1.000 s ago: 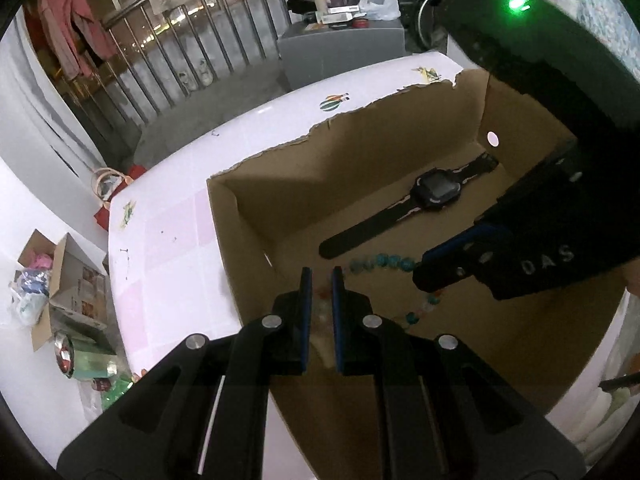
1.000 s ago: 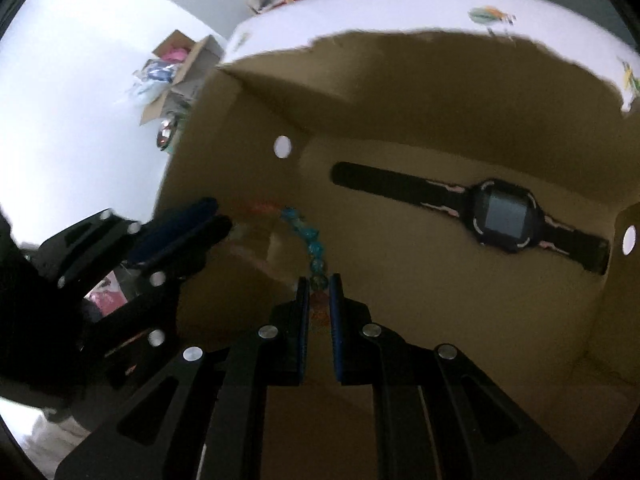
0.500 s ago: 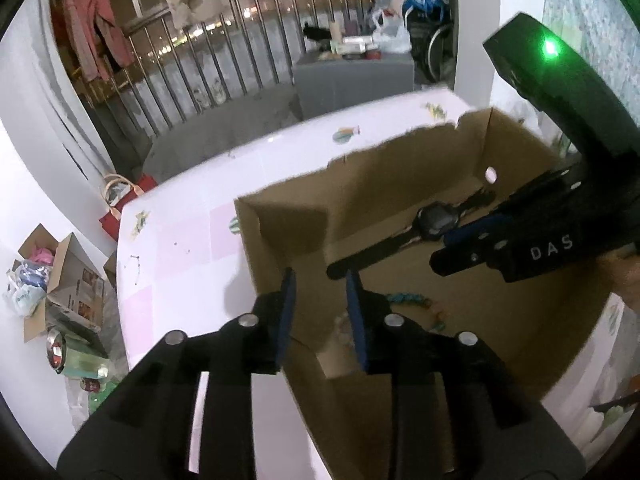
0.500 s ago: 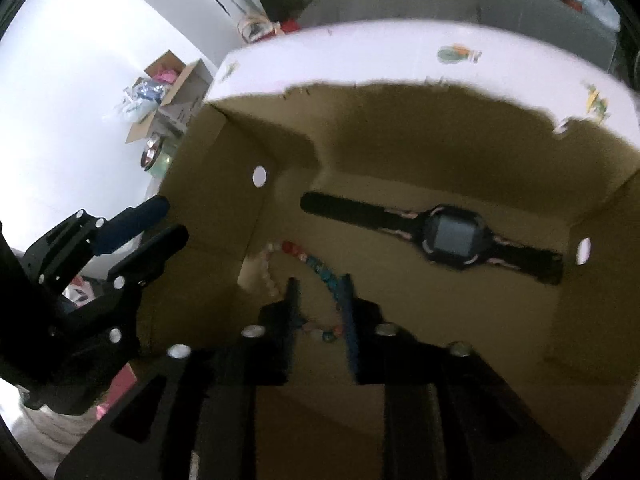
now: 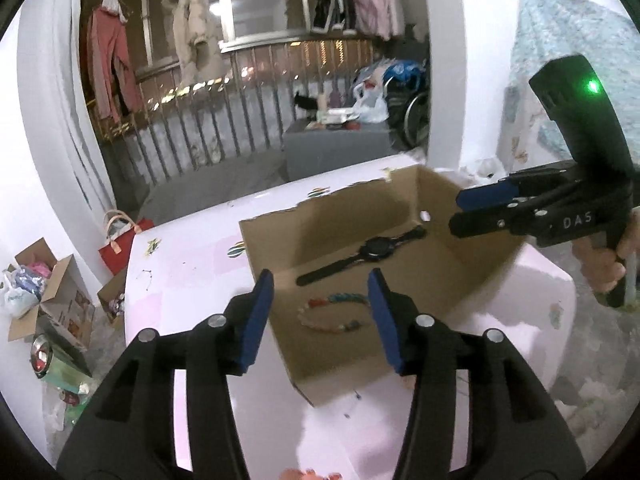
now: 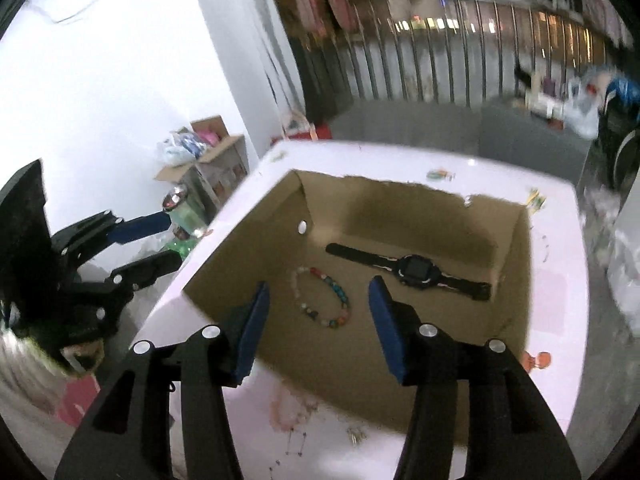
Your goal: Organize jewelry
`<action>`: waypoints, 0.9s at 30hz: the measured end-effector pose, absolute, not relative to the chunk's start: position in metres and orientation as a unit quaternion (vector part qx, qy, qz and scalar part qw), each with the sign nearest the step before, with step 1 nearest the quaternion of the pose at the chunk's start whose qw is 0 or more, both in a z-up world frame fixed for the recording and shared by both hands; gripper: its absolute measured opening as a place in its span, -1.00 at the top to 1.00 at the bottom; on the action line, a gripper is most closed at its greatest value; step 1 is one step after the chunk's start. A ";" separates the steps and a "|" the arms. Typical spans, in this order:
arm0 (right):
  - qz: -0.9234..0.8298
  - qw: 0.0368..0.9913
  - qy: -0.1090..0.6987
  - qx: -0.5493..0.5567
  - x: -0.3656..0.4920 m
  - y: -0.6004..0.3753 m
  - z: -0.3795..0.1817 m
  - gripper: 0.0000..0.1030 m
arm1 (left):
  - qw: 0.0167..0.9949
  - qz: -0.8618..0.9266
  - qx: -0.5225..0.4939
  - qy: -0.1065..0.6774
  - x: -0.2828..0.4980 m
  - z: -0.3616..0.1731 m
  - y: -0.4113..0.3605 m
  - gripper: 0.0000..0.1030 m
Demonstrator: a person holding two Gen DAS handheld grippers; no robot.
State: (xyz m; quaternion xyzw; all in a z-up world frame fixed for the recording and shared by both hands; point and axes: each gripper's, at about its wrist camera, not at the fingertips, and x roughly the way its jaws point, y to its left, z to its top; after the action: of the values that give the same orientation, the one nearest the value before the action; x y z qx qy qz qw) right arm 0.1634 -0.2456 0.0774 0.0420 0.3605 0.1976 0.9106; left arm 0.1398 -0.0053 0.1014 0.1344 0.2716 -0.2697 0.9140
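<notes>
Left gripper [image 5: 320, 316] and right gripper [image 6: 318, 318]: fingers apart, about half spread, having just been opening; nothing between them, touching nothing. Cardboard box [image 6: 400, 204] on the white counter [image 5: 188, 264] holds a beaded bracelet [image 6: 322, 298] at centre frame and a black watch [image 6: 416, 270] beyond it, apart. Both grippers angle downward above the box's near rim; a hand [image 5: 608, 268] grips the right handle at the right edge.
</notes>
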 end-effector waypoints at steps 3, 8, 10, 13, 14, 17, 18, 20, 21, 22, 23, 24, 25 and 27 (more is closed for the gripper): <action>0.201 0.919 0.336 0.041 0.129 -0.251 0.073 0.02 | 0.910 -0.298 0.124 0.259 0.112 0.098 0.002 0.00; 0.184 0.925 0.329 0.051 0.092 -0.259 0.054 0.02 | 0.900 -0.323 0.117 0.267 0.084 0.071 0.001 0.00; 0.177 0.923 0.335 0.062 0.084 -0.261 0.040 0.02 | 0.896 -0.321 0.116 0.285 0.082 0.050 -0.006 0.00; 0.150 0.917 0.363 0.073 0.084 -0.261 0.010 0.02 | 0.890 -0.310 0.112 0.314 0.089 0.016 -0.021 0.00; 0.146 0.915 0.369 0.076 0.084 -0.262 0.002 0.02 | 0.889 -0.303 0.113 0.324 0.094 0.006 -0.028 0.00; 0.135 0.907 0.390 0.084 0.089 -0.262 -0.020 0.06 | 0.887 -0.291 0.112 0.341 0.104 -0.018 -0.042 0.04; 0.132 0.906 0.394 0.083 0.090 -0.262 -0.025 0.07 | 0.886 -0.291 0.114 0.344 0.108 -0.022 -0.046 0.06; 0.131 0.903 0.400 0.083 0.093 -0.262 -0.032 0.08 | 0.883 -0.290 0.125 0.347 0.113 -0.031 -0.057 0.17; 0.131 0.902 0.403 0.083 0.094 -0.262 -0.035 0.08 | 0.882 -0.288 0.135 0.349 0.116 -0.036 -0.063 0.22; 0.130 0.901 0.406 0.082 0.095 -0.262 -0.037 0.08 | 0.879 -0.285 0.147 0.354 0.118 -0.041 -0.068 0.35; 0.130 0.901 0.407 0.080 0.094 -0.262 -0.039 0.08 | 0.875 -0.284 0.156 0.360 0.117 -0.046 -0.073 0.47; 0.129 0.901 0.407 0.078 0.095 -0.262 -0.040 0.08 | 0.871 -0.283 0.164 0.366 0.118 -0.050 -0.076 0.53; 0.129 0.901 0.407 0.076 0.095 -0.262 -0.040 0.08 | 0.867 -0.281 0.170 0.375 0.120 -0.054 -0.079 0.63; 0.129 0.902 0.406 0.075 0.095 -0.262 -0.041 0.08 | 0.860 -0.281 0.174 0.388 0.121 -0.059 -0.082 0.72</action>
State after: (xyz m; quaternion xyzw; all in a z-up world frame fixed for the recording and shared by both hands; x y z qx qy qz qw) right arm 0.0951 -0.2623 -0.0411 0.0748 0.4060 0.1286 0.9017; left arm 0.1206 -0.0816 -0.0590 0.1738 0.3883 -0.2808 0.8603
